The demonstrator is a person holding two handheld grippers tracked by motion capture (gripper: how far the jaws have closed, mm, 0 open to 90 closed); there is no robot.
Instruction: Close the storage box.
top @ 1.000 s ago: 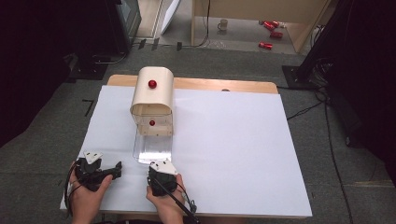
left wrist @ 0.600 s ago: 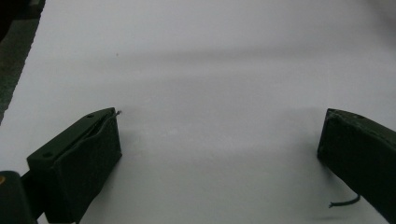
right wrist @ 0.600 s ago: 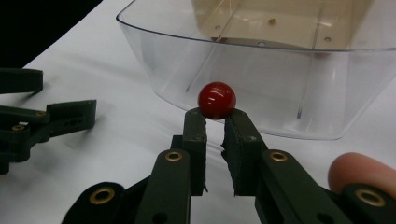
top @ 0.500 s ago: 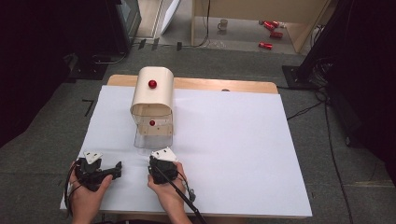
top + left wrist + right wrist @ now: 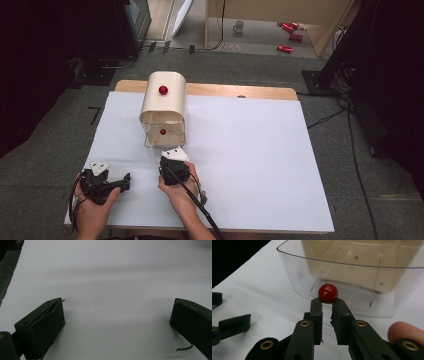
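Nearest the person, the left claw [image 5: 125, 181] lies low on the white paper-covered table [image 5: 260, 165], held in the left hand [image 5: 92, 202] close to the near left corner. In the left gripper view its two black jaws stand wide apart with bare white surface between them and nothing in their hold.

A little farther in, the right claw [image 5: 327, 305] is held in the right hand [image 5: 181, 192] and points away from the person toward the clear plastic drawer [image 5: 352, 280]. In the right gripper view its jaws are nearly together, a narrow gap left between them, and their tips sit just below and against the small glossy red ball knob [image 5: 328, 293] on the drawer's curved front wall. Whether the tips actually pinch the knob or merely touch it cannot be told. A fingertip [image 5: 403, 331] of the right hand shows at the lower right of that view.

Beyond the drawer, in the high view, stands the cream rounded box [image 5: 163, 97] that the drawer slides out of, bearing a second red knob [image 5: 163, 90] on its top. The box is well back on the table, left of centre, with the drawer protruding toward the person.
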